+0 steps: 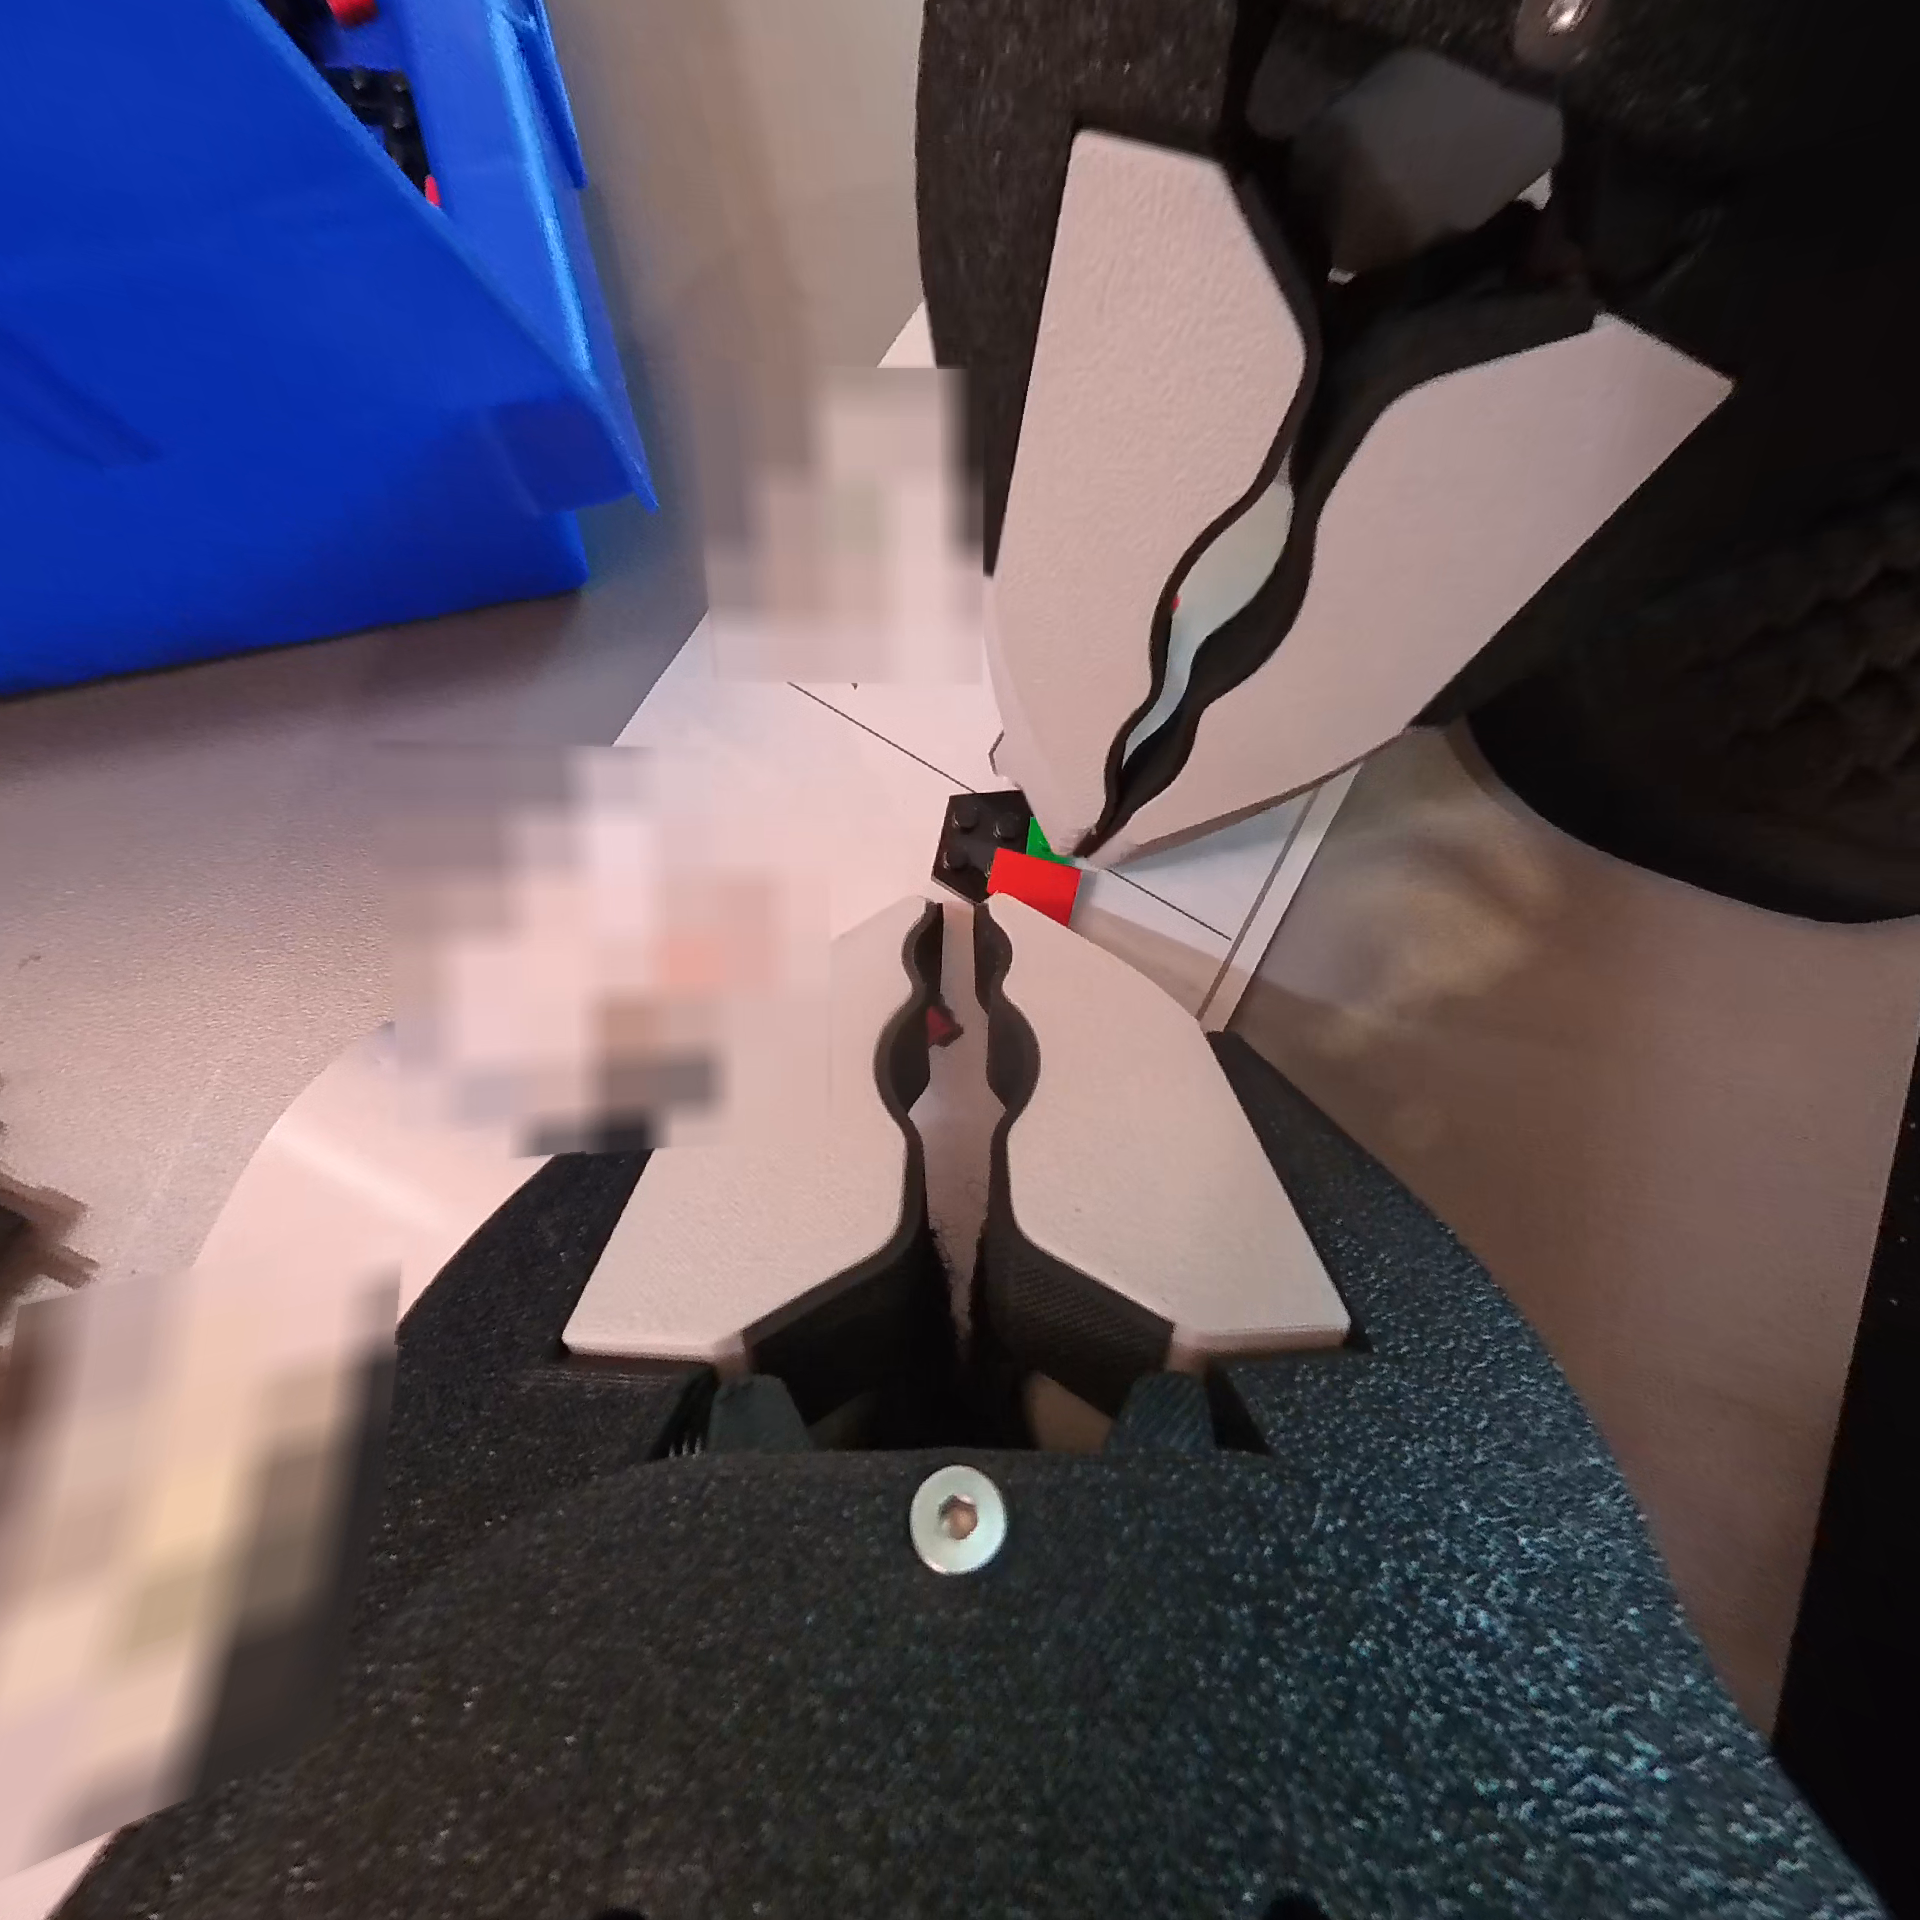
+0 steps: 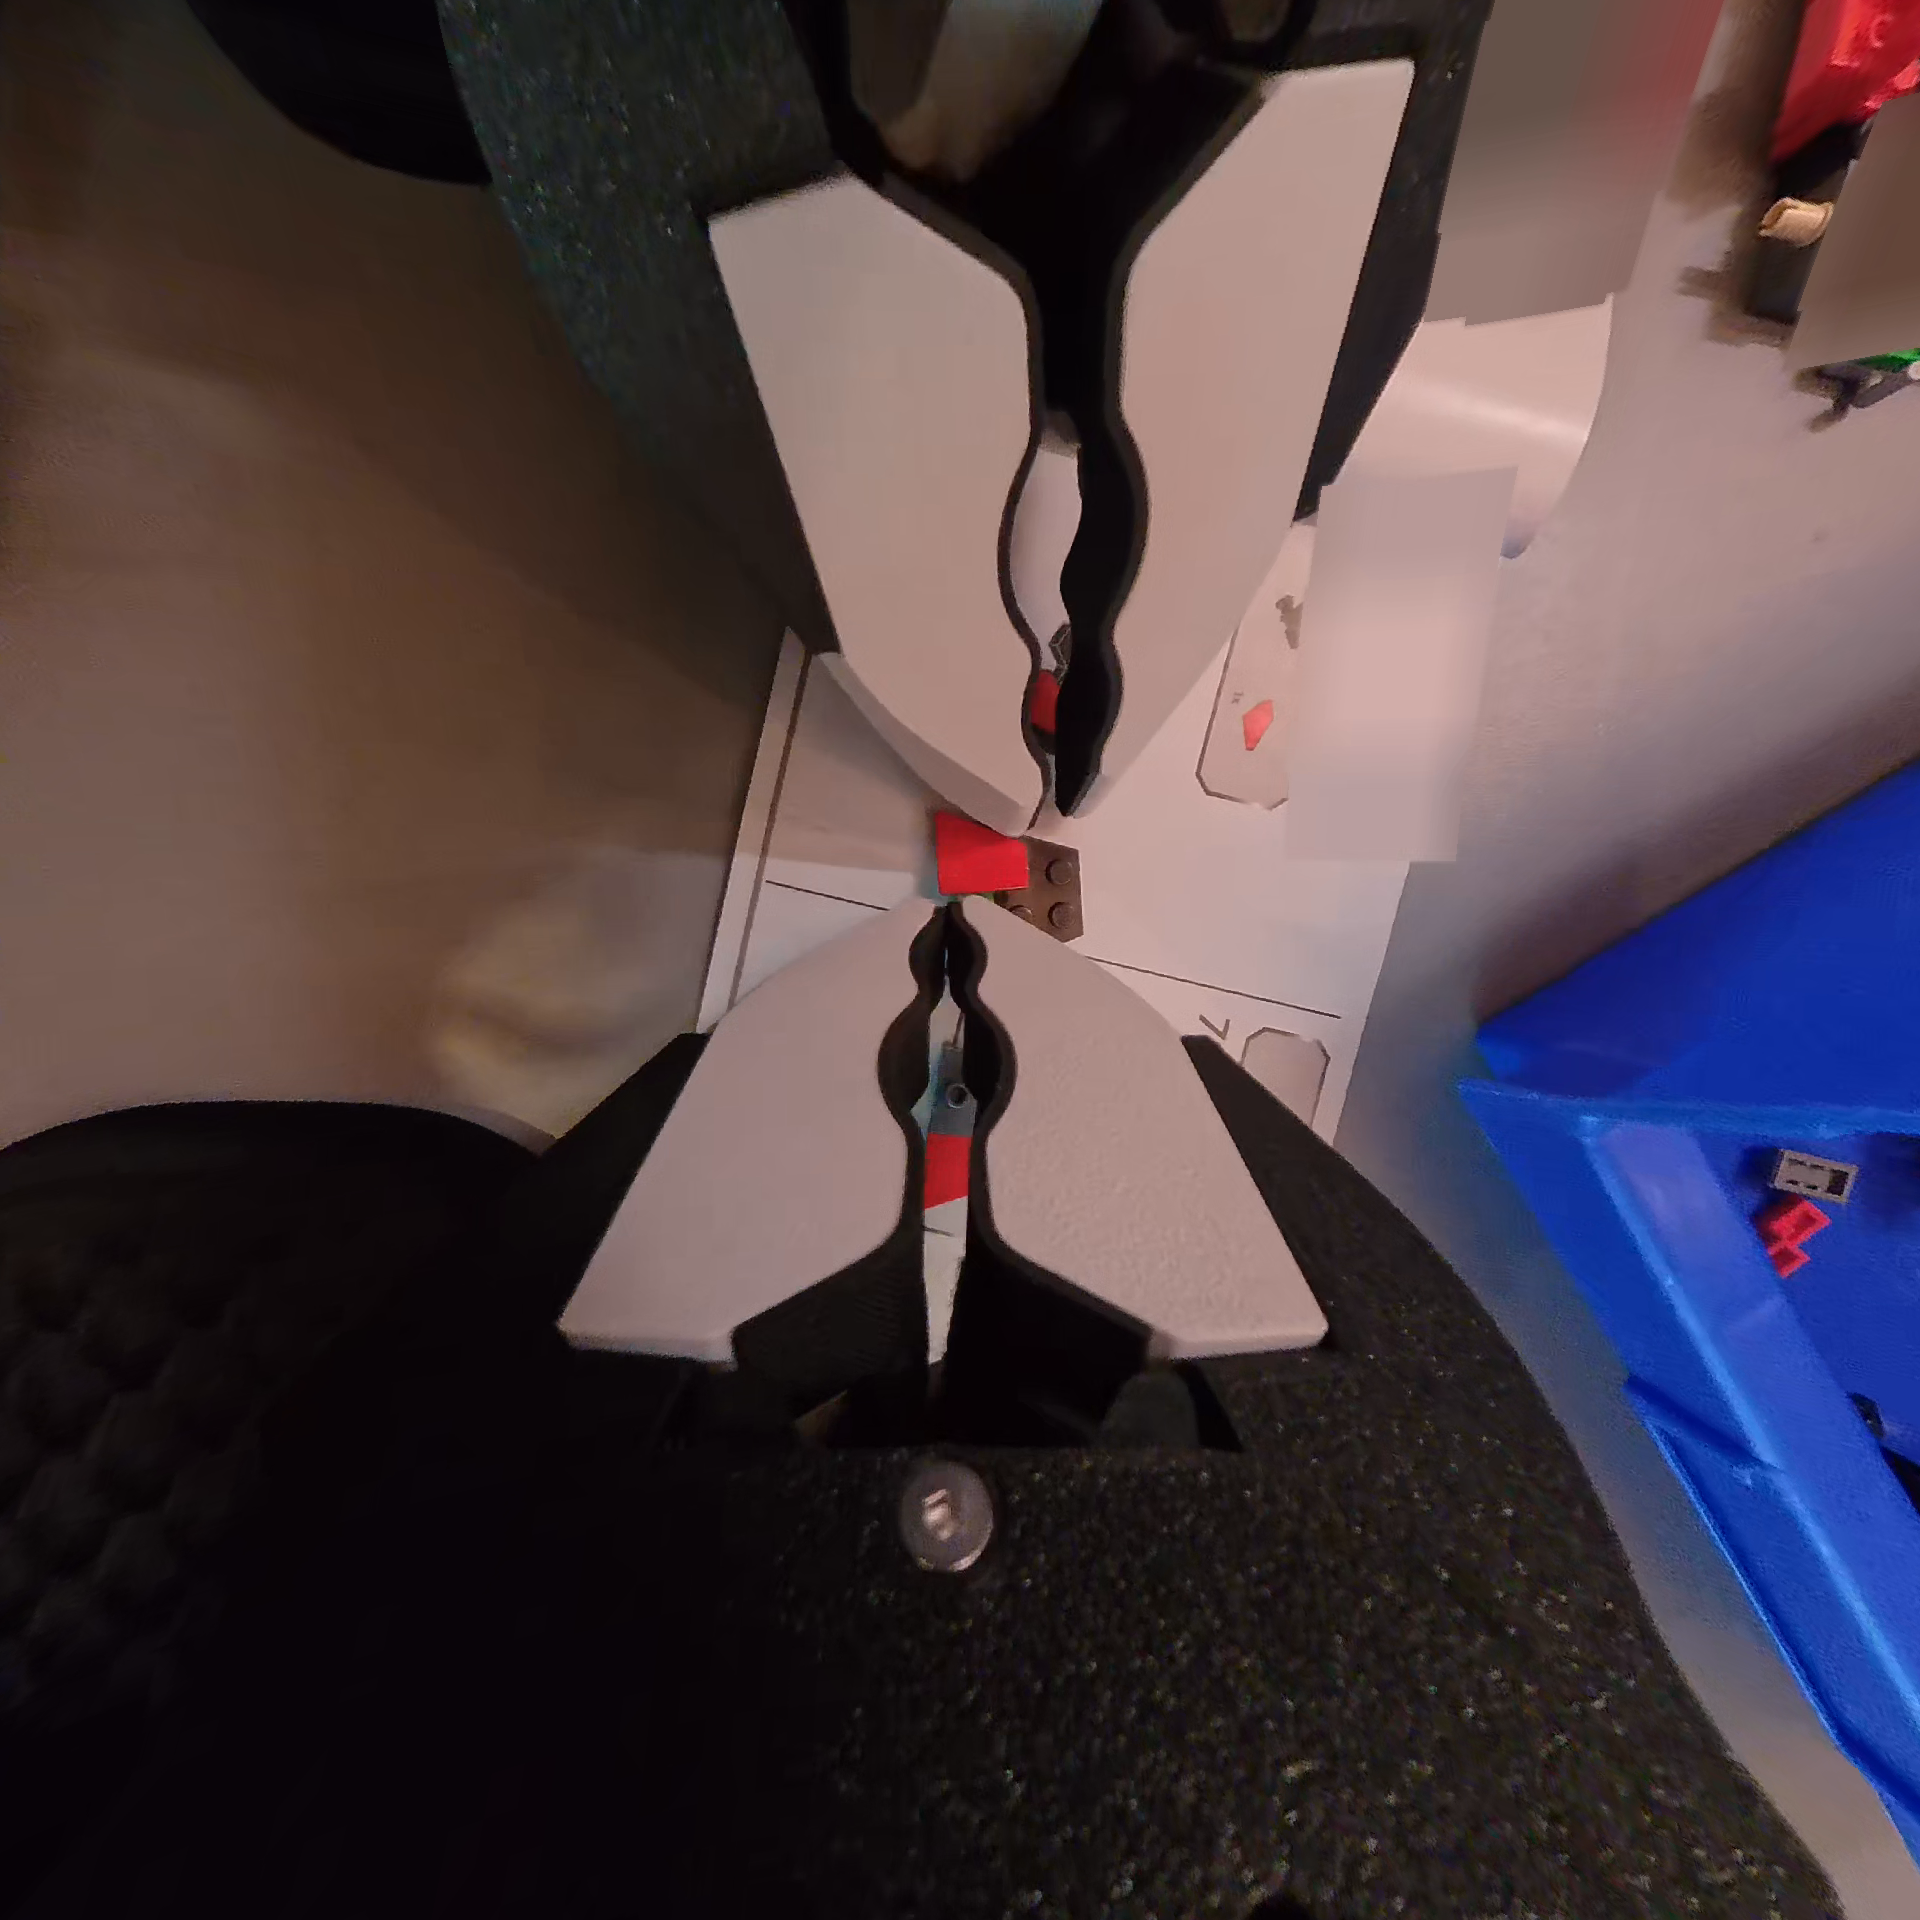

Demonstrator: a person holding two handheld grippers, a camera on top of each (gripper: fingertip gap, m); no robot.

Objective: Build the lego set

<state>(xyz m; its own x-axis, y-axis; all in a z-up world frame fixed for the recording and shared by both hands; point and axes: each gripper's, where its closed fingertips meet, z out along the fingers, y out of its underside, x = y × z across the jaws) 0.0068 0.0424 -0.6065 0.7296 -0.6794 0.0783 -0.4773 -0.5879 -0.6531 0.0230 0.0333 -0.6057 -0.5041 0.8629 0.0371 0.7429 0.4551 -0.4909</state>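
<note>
Both tongs meet tip to tip over the instruction sheet on the bench: left tongs and right tongs clenched on a small lego assembly of black plate, red slope and green piece.

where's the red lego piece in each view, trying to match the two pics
Left wrist view: the red piece sits just right of centre, between the two grippers' tips, right of the black studded plate.
Right wrist view: the red piece sits at centre, left of the black studded plate.
Shared landmark: the blue bin.
</note>
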